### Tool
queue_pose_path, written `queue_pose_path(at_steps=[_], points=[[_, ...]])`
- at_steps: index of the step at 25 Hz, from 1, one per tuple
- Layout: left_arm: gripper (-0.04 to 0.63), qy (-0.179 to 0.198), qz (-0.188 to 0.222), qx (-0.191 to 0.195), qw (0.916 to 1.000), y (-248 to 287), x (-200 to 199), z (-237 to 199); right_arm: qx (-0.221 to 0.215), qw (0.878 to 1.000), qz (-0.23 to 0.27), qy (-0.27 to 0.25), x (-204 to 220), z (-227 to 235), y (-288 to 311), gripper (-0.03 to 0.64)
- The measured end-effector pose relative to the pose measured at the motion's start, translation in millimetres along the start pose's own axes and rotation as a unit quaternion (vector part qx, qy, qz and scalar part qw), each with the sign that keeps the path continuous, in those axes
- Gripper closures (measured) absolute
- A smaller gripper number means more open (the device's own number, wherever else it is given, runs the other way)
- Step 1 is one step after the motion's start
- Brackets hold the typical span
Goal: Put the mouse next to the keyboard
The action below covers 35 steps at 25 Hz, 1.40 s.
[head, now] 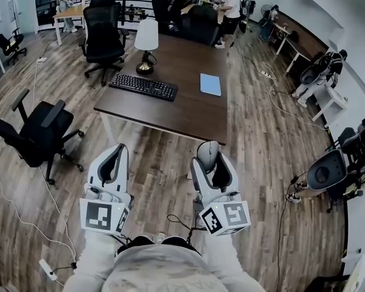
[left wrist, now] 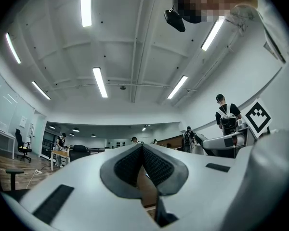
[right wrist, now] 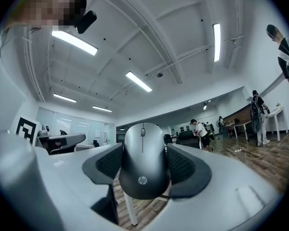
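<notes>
A dark grey mouse (right wrist: 143, 160) sits upright between the black pads of my right gripper (right wrist: 143, 165), which is shut on it; in the head view the mouse (head: 210, 150) pokes out of the right gripper (head: 212, 163) over the floor, short of the table. My left gripper (head: 112, 161) hangs level with it on the left, and its pads (left wrist: 154, 163) meet with nothing between them. The black keyboard (head: 143, 86) lies on the dark brown table (head: 188, 111), towards its left side, well ahead of both grippers.
A lamp with a white shade (head: 146, 41) stands behind the keyboard, and a blue notebook (head: 210, 84) lies to its right. Black office chairs (head: 39, 132) (head: 103, 35) stand left of the table. Cables run over the wooden floor. People stand at far desks.
</notes>
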State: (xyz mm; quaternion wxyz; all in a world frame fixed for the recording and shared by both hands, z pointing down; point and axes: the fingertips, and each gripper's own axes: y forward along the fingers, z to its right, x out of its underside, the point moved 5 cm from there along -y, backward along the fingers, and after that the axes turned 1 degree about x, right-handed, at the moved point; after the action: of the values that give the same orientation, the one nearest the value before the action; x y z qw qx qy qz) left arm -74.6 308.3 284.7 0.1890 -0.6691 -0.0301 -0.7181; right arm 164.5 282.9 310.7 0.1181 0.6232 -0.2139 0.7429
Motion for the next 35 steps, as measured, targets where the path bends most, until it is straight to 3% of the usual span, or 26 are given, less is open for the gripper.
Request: queue_pose_path(at_steps=[8, 16, 35], points=[[0.589, 0.035, 0.018, -0.014, 0.9991, 24.8, 0.9, 12.1, -0.011, 1.000, 0.000, -0.025, -1.1, 22.6, 16.1, 0.321], [0.589, 0.032, 0.010, -0.018, 0.9993, 49.9, 11.6, 4.7, -0.017, 1.000, -0.006, -0.016, 8.4, 37.8, 43.4, 0.321], [0.589, 0.019, 0.017, 0.015, 0.9996, 178.9, 41.2, -73.8, 0.023, 1.000, -0.004, -0.014, 23.3, 71.4, 176.3, 0.321]])
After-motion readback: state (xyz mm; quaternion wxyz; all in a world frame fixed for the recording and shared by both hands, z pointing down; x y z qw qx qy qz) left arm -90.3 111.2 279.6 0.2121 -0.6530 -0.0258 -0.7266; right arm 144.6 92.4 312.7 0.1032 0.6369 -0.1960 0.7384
